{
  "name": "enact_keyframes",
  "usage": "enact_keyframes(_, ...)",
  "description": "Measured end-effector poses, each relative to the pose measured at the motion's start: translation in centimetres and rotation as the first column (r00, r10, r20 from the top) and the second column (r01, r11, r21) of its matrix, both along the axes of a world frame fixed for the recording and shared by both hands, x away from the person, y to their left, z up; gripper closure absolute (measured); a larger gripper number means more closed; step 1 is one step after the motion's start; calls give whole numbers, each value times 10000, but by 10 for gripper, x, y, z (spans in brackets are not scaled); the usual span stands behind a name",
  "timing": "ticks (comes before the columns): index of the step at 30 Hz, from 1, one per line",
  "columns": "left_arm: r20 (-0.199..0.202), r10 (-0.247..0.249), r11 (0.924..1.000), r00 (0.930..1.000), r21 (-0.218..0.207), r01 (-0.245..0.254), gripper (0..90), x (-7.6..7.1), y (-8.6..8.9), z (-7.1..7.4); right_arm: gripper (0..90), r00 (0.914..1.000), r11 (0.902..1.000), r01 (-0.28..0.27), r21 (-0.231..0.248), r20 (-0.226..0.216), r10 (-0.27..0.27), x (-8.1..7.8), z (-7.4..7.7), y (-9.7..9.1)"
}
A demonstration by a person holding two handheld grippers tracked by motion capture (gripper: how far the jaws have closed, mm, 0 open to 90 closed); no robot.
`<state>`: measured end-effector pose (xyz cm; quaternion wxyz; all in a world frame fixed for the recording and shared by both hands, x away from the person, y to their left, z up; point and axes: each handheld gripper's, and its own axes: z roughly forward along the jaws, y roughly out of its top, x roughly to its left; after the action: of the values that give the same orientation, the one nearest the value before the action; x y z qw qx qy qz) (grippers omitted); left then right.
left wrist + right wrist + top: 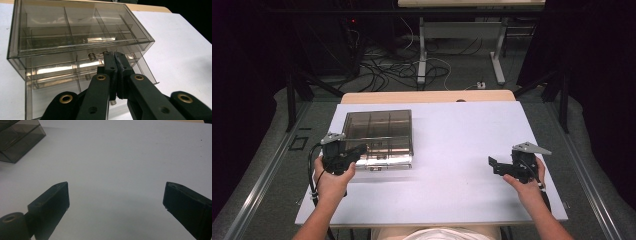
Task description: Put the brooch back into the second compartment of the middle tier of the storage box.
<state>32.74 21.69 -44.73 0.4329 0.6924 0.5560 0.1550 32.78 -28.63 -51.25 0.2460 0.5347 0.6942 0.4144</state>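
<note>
The smoky clear drawer box (379, 132) sits on the left part of the white desk (452, 150); the left hand-held gripper (113, 53) has its jaws pressed together at a drawer front, beside a small knob (92, 56), whether pinching anything I cannot tell; the lowest drawer (75, 85) stands pulled out; the right hand-held gripper (116, 195) gapes wide and empty over bare desk, well apart from the box.

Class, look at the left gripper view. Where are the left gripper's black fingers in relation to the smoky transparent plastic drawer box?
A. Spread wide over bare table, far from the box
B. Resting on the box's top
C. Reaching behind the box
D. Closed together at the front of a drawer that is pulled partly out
D: the left gripper has its fingers pressed together at the front of the smoky transparent plastic drawer box, beside a small knob, with the lower drawer drawn out.
</note>
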Motion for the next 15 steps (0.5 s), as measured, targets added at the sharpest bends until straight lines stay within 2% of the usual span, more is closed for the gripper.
enact_keyframes(6,-129,65,9999,9999,-139,-67,897,8,-1,-6,65,10000,10000,8,19,-21,-8,0,0,0)
enact_keyframes(15,-386,110,9999,9992,-4,-110,897,15,-4,-17,65,10000,10000,47,0,-2,-47,0,0,-1)
